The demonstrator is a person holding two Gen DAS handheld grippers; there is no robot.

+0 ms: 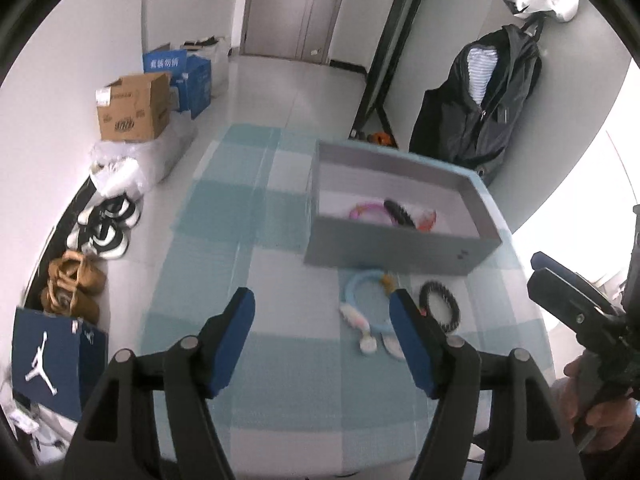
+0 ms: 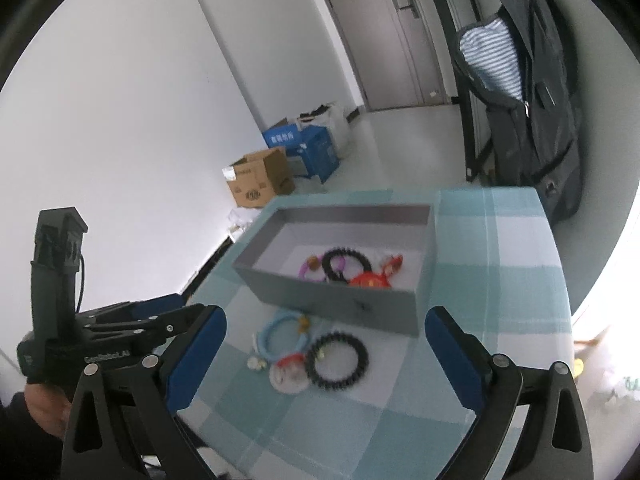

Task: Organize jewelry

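A grey open box (image 1: 396, 246) (image 2: 344, 300) stands on the checked tablecloth. Inside lie a pink ring (image 1: 370, 213) (image 2: 306, 270), a black beaded bracelet (image 1: 400, 213) (image 2: 344, 264) and a red-orange piece (image 1: 426, 220) (image 2: 374, 278). In front of the box lie a light blue ring (image 1: 354, 294) (image 2: 280, 336), a black beaded bracelet (image 1: 440, 304) (image 2: 338, 360) and a small white and red piece (image 2: 288, 372). My left gripper (image 1: 324, 332) is open and empty, above the cloth near the blue ring. My right gripper (image 2: 326, 360) is open and empty, above the loose pieces.
The blue-and-white checked tablecloth (image 1: 248, 216) (image 2: 492, 280) covers the table. Cardboard and blue boxes (image 1: 134, 106) (image 2: 260, 178), shoes (image 1: 104, 224) and a dark bag (image 1: 52, 364) lie on the floor at left. A dark jacket (image 1: 488, 100) (image 2: 532, 112) hangs at right.
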